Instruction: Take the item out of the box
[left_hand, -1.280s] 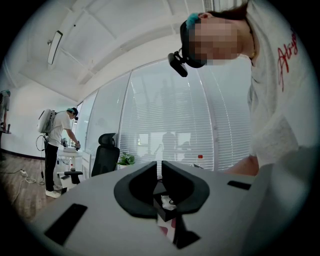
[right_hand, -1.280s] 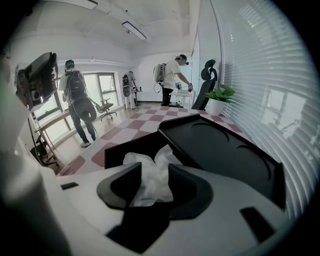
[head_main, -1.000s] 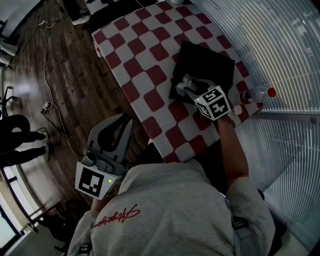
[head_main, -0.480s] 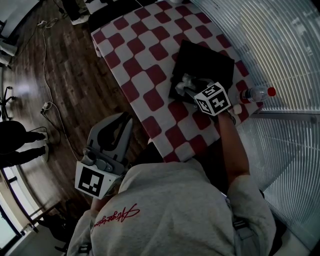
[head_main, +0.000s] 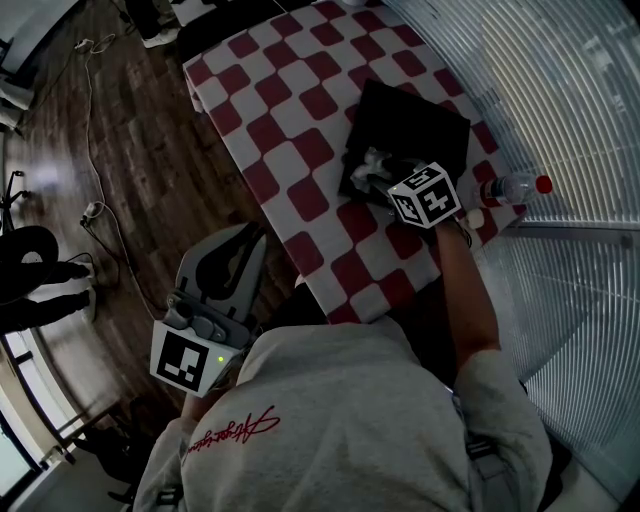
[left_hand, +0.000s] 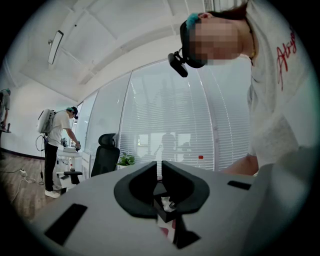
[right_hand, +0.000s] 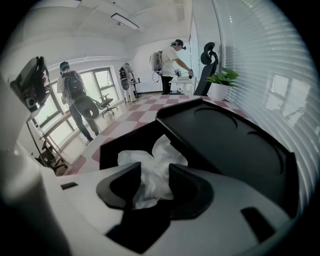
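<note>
A crumpled white tissue (right_hand: 150, 152) is pinched between the jaws of the right gripper (right_hand: 154, 171), with its bulk just ahead of the tips inside the black box (right_hand: 112, 147). It is judged light, soft and easily torn, best taken by the bunched middle. The box is set on a red-and-white checked tablecloth (head_main: 290, 130) under the claw, blinds (head_main: 560, 100) are seen to its right, and the left gripper (left_hand: 160, 172) is held off the table over wood floor (head_main: 130, 170), jaws nearly together on nothing.

Red-and-white checked counter (head_main: 290, 130) stood on wooden floor (head_main: 140, 170). Red-capped bottle (head_main: 512, 187) lay at edge beside blinds (head_main: 580, 90). Cable (head_main: 93, 212), possibly with adapter, trailed across floor.
</note>
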